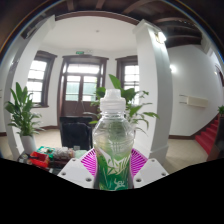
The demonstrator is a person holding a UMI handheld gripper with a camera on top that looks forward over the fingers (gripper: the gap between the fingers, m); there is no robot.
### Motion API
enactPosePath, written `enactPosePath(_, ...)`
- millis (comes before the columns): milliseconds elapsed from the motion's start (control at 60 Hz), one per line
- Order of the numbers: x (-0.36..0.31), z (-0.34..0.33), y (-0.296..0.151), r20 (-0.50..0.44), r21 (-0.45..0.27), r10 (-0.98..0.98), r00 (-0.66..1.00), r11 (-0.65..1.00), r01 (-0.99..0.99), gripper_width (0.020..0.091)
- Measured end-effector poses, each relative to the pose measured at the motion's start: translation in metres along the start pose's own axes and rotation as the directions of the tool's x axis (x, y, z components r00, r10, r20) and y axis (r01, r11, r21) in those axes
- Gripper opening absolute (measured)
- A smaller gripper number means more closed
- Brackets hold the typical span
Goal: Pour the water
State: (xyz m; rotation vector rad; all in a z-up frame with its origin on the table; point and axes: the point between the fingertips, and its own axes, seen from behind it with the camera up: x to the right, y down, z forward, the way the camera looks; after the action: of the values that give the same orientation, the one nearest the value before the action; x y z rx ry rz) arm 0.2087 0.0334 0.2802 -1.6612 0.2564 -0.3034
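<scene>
Between the gripper (pixel 113 163) fingers a clear water bottle (pixel 112 135) with a white cap is clamped upright, both pink pads (pixel 90 161) pressed to its sides. Potted plants (pixel 22 108) are seen beyond.

Office lobby: double doors (pixel 81 88), potted plants (pixel 21 110), pillar (pixel 153 85).

The lone camera rides on the gripper (pixel 112 160), looking forward along its fingers, very near a bottle (pixel 112 135) between them, facing a far wall of windows (pixel 82 80) across the room.
</scene>
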Motion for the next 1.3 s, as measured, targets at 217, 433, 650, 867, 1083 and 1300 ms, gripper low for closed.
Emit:
enactPosePath(217, 0.106, 0.025, 0.1, -0.165, -0.126, 0.011, 0.986, 0.991, -0.032, 0.0389)
enactPosePath(433, 0.127, 0.041, 0.168, -0.157, -0.166, 0.02, 0.987, 0.985, -0.046, 0.0389)
enactPosePath(650, 0.121, 0.038, 0.176, -0.129, -0.069, 0.088, 0.988, 0.993, -0.098, 0.0411)
enactPosePath(867, 0.117, 0.033, 0.185, -0.121, -0.111, 0.127, 0.985, 0.984, -0.14, 0.0608)
enactPosePath(1083, 0.104, -0.026, 0.173, -0.091, -0.145, 0.139, 0.986, 0.978, -0.152, 0.0799)
enactPosePath(1300, 0.056, -0.118, 0.16, 0.015, -0.193, 0.102, 0.995, 0.976, -0.097, 0.08)
